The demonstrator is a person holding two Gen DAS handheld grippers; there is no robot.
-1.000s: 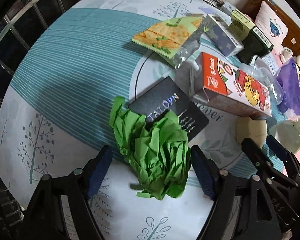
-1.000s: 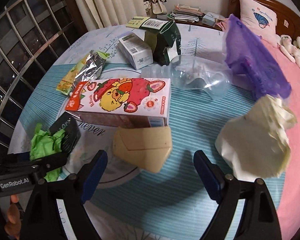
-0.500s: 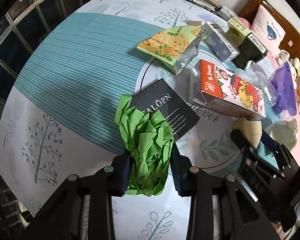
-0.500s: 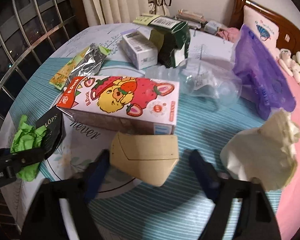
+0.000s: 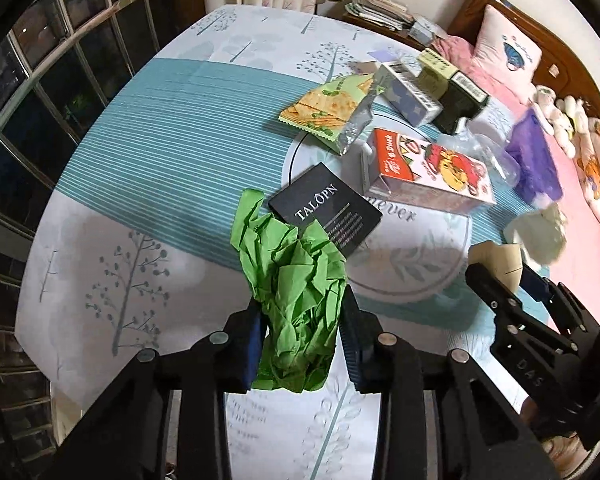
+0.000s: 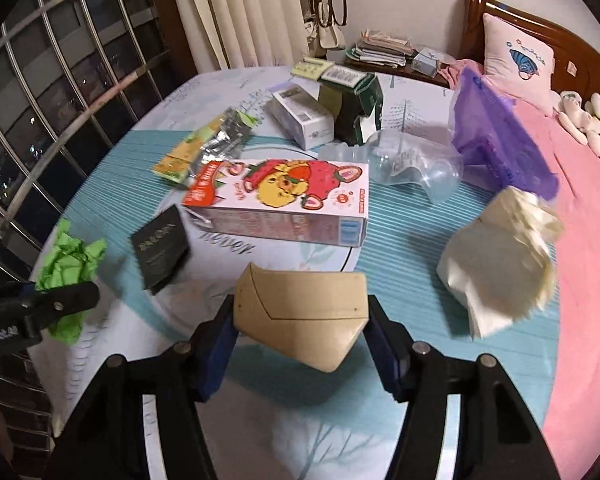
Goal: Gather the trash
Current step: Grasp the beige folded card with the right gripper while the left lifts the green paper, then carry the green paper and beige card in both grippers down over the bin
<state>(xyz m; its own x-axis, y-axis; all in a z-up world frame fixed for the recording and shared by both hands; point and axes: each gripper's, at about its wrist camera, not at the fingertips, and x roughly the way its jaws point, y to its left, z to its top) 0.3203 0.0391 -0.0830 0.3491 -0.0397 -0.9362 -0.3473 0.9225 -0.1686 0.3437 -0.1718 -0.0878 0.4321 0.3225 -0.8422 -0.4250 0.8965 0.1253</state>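
Observation:
My left gripper (image 5: 302,340) is shut on a crumpled green paper (image 5: 292,280) and holds it above the table near its front edge. The green paper also shows at the left of the right wrist view (image 6: 70,264). My right gripper (image 6: 302,344) is shut on a flattened tan cardboard piece (image 6: 304,312), lifted off the table; the piece also shows in the left wrist view (image 5: 496,258). A crumpled cream paper (image 6: 500,264) lies to the right of it.
On the round tablecloth (image 5: 140,168) lie a black TALOPN box (image 5: 324,210), a strawberry carton (image 6: 280,200), a cracker wrapper (image 5: 328,108), a white box (image 6: 302,120), a dark green box (image 6: 356,108), clear plastic (image 6: 412,164) and a purple bag (image 6: 496,136). A pink bed (image 6: 588,208) is at right.
My left gripper closed on the green paper and lifted it. My right gripper closed on the tan cardboard piece and raised it off the table.

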